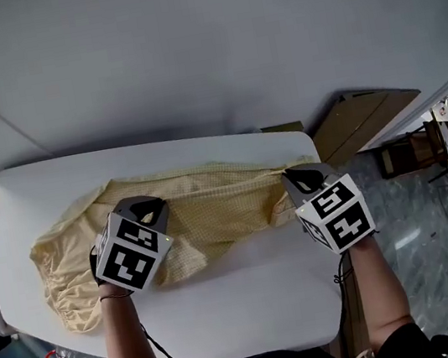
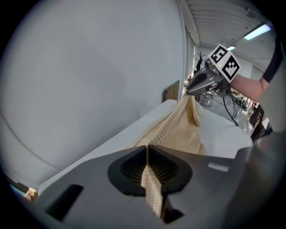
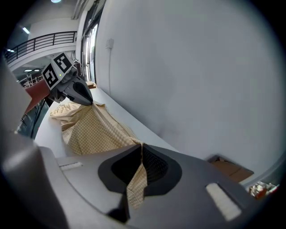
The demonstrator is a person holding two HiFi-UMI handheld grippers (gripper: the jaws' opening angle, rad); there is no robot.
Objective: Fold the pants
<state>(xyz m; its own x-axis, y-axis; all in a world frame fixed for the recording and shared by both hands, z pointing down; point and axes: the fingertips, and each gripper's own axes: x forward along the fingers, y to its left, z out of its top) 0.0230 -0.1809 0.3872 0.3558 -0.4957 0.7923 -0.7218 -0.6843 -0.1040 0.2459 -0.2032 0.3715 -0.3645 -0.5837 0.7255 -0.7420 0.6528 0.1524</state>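
A person standing at the near edge of a white table (image 1: pixel 255 313) holds a pair of pale yellow checked pants (image 1: pixel 211 206) with a two-jaw gripper in each hand. The left gripper (image 2: pixel 146 150) has its jaws pressed together on a fold of the checked cloth, which runs up through the narrow slit between them and hangs out on the near side. The right gripper (image 3: pixel 141 145) is clamped in the same way, its jaws closed on a strip of the same fabric. Seen from the head view, the pants lie across the far half of the table, reaching from a bunched, gathered end at the left edge to the far right corner. The left gripper grips the garment left of its middle, and the right gripper grips its right end. Between the two grips the cloth is pulled into a long stretched edge, and both gripper views show it rising off the tabletop toward the other gripper's tip. The left marker cube (image 1: pixel 132 255) and the right marker cube (image 1: pixel 337 216) sit above the person's bare forearms, well apart from each other. A plain grey wall (image 1: pixel 184 44) stands just beyond the table's far edge. A brown cardboard box (image 1: pixel 359 121) leans on the floor to the right of the table.
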